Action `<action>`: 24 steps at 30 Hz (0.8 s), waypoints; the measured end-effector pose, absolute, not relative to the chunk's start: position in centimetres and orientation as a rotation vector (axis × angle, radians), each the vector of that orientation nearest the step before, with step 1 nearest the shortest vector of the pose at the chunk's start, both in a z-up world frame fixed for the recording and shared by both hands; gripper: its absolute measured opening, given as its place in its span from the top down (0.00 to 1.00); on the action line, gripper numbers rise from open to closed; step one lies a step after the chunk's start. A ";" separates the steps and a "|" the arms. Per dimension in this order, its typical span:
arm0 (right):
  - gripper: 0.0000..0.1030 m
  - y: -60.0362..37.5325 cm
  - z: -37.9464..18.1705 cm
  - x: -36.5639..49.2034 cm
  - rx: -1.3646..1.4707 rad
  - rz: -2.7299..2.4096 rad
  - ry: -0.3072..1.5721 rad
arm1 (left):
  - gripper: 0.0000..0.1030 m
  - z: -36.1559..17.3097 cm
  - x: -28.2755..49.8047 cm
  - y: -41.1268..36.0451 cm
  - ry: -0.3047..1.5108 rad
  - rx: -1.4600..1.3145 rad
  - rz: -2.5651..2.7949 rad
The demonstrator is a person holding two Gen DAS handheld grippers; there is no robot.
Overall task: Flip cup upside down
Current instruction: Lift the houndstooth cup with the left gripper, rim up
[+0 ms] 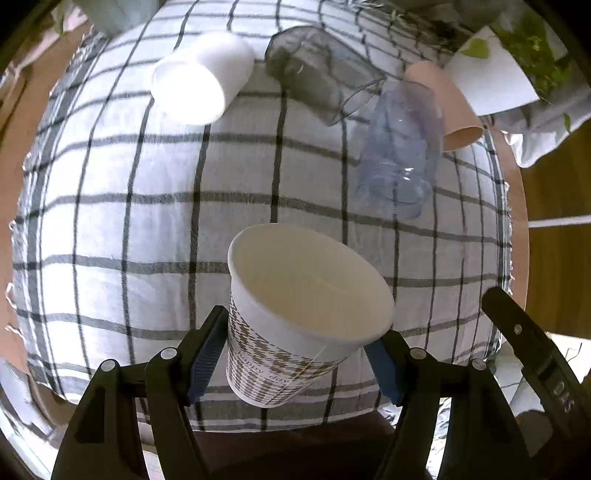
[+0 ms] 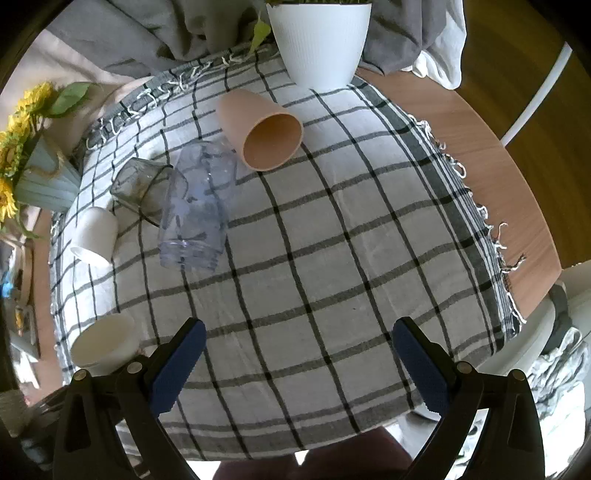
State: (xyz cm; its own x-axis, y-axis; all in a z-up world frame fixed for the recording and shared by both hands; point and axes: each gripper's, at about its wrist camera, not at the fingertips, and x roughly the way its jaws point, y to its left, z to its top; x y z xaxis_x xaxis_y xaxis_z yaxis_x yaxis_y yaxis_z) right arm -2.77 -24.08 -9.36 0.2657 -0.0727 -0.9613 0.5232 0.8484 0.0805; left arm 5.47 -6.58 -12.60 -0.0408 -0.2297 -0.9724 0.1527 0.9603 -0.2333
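Note:
My left gripper [image 1: 295,354] is shut on a white paper cup [image 1: 295,317] with a brown houndstooth band, held tilted with its mouth up and away above the checked cloth [image 1: 129,221]. The same cup shows in the right wrist view [image 2: 105,343] at the lower left. My right gripper [image 2: 295,365] is open and empty over the near part of the cloth [image 2: 332,258]. Several other cups lie on their sides: a white one [image 1: 199,81] [image 2: 96,236], a grey glass [image 1: 314,70] [image 2: 142,186], a clear bluish one [image 1: 399,147] [image 2: 195,214] and a pink one [image 1: 447,103] [image 2: 266,133].
A white plant pot [image 2: 319,40] stands at the cloth's far edge. A pale blue vase with sunflowers [image 2: 40,173] stands at the far left. The wooden table edge [image 2: 498,177] runs along the right, and grey fabric [image 2: 147,33] lies behind.

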 end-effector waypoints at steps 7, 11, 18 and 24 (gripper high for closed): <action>0.01 -24.2 -9.9 -2.8 0.415 -0.443 1.257 | 0.31 -13.8 6.5 -6.2 1.587 -0.080 -0.295; 0.01 -23.7 -10.0 -2.7 0.405 -0.452 1.253 | 0.32 -14.1 7.2 -6.0 1.588 -0.059 -0.299; 0.01 -23.3 -10.3 -2.7 0.395 -0.469 1.262 | 0.21 -14.7 7.7 -6.5 1.596 -0.023 -0.306; 0.01 -23.0 -10.1 -2.9 0.378 -0.487 1.255 | 0.19 -14.1 7.5 -6.7 1.564 0.040 -0.308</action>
